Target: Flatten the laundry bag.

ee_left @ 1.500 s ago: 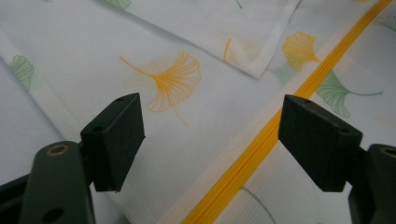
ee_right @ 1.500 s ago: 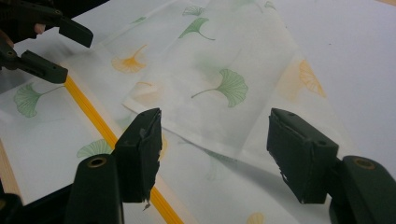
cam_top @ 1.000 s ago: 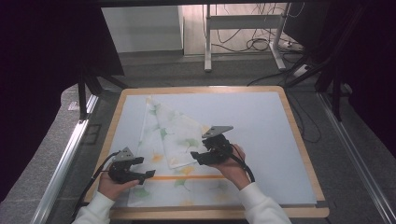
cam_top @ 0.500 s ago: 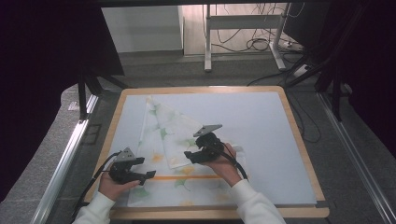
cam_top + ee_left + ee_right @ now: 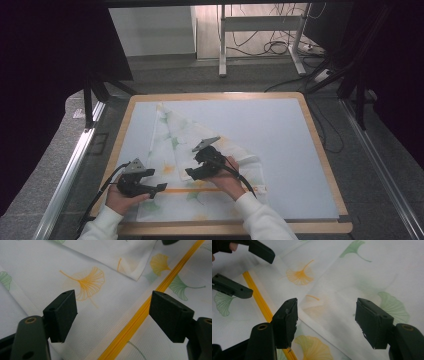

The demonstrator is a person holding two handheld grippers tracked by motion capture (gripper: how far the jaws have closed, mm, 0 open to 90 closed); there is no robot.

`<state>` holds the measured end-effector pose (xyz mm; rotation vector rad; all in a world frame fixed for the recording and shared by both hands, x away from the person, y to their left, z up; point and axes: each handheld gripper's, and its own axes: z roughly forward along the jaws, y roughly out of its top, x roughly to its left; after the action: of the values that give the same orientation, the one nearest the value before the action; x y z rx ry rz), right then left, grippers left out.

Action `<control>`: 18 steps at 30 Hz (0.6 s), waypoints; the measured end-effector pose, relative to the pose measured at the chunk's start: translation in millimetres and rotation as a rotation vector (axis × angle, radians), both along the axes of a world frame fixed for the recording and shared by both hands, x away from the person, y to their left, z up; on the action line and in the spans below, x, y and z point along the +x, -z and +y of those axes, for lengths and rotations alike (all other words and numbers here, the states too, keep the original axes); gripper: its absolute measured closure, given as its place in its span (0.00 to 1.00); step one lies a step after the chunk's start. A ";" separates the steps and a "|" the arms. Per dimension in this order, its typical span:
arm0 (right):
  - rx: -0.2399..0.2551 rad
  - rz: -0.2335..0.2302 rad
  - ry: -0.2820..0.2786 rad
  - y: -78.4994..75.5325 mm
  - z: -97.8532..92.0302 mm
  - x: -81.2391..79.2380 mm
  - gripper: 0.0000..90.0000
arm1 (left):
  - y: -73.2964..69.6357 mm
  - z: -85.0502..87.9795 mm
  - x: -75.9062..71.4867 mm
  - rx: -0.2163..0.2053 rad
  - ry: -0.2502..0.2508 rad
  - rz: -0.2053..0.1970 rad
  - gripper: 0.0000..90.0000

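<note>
a white cloth (image 5: 200, 150) printed with green and orange fan-shaped leaves lies on the pale blue mat of a wooden-edged table (image 5: 320, 145), covering the mat's left and middle part from about 11 o'clock down to 6 o'clock, with one fold running up to a point near the far left corner. a yellow stripe (image 5: 195, 190) crosses the cloth near the front edge. the left claw (image 5: 161, 187) sits at about 7 o'clock on the table, held in the person's left hand (image 5: 122, 199), low over the cloth's front left part. in the left gripper view its jaws stand wide apart with nothing between them, hovering just above the cloth (image 5: 105, 302); the yellow stripe (image 5: 145, 310) runs diagonally from 6 o'clock toward 1 o'clock between the jaws, and an orange leaf (image 5: 87, 283) lies near the left jaw. the right claw (image 5: 190, 173) is near the middle of the cloth at about 6 o'clock, held in the right hand (image 5: 227, 175) and pointing toward the left claw. in the right gripper view its jaws are also spread wide and hold nothing, just over a folded edge of the cloth (image 5: 337, 290), with the yellow stripe (image 5: 259, 302) at 9 o'clock and the left claw (image 5: 259, 271) at 10 o'clock.
</note>
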<state>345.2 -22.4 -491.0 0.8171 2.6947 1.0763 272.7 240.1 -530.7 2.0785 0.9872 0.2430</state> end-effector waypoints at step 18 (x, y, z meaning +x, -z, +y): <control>-0.087 0.005 -0.050 25.6 33.7 -7.3 0.39 | 0.8 -0.7 0.4 0.003 0.003 0.005 0.25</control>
<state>337.9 11.3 -516.6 0.7430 2.7578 0.9599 273.1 239.4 -531.5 2.0837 0.9869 0.2380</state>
